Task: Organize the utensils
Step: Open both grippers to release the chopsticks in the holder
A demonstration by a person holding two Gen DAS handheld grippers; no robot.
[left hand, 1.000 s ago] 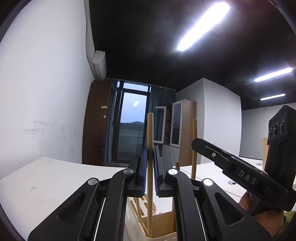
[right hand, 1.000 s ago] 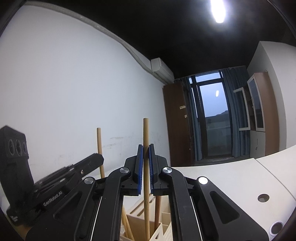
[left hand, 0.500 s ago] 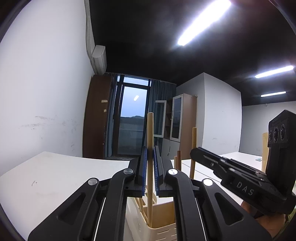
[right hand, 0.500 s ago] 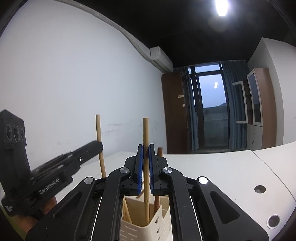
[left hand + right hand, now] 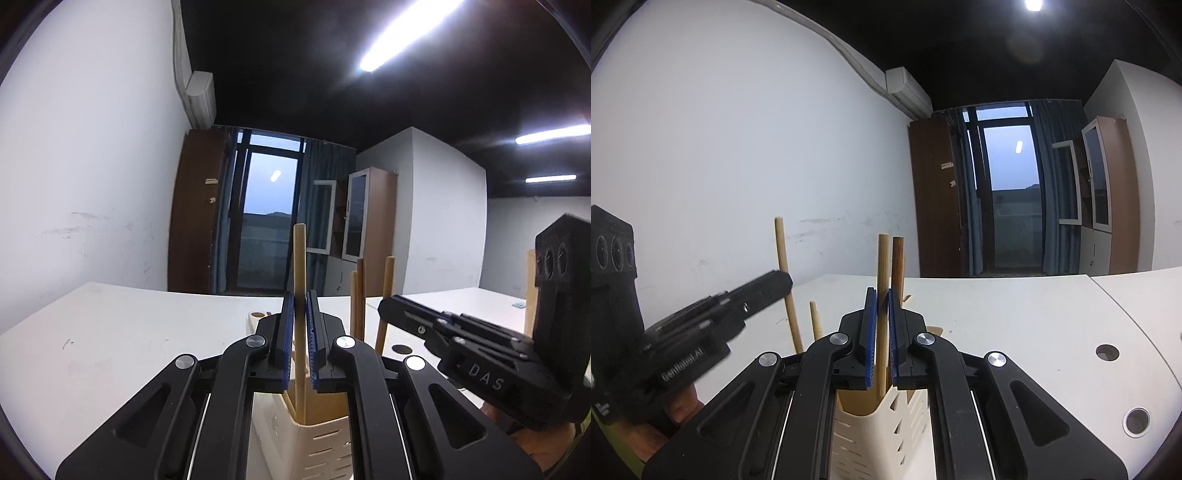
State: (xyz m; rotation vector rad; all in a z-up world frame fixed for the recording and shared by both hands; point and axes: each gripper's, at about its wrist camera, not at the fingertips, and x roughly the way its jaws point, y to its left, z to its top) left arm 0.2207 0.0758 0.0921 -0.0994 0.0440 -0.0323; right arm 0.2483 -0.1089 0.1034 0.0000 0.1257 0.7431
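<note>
Both sticks have sunk lower into the cream holder (image 5: 314,439): in the left wrist view, the left gripper (image 5: 300,343) pinches a wooden stick (image 5: 299,280) upright, with the right gripper at 3 o'clock. Only the right wrist view shows the right gripper (image 5: 882,339) clamping its own stick (image 5: 882,273), the left gripper at 9 o'clock; release remains, I judge.

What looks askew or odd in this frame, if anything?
Nothing stands out. Each tongs, left and right, holds a wooden stick upright with its lower end in the cream holder. Other sticks stand in it, leaning slightly.
</note>
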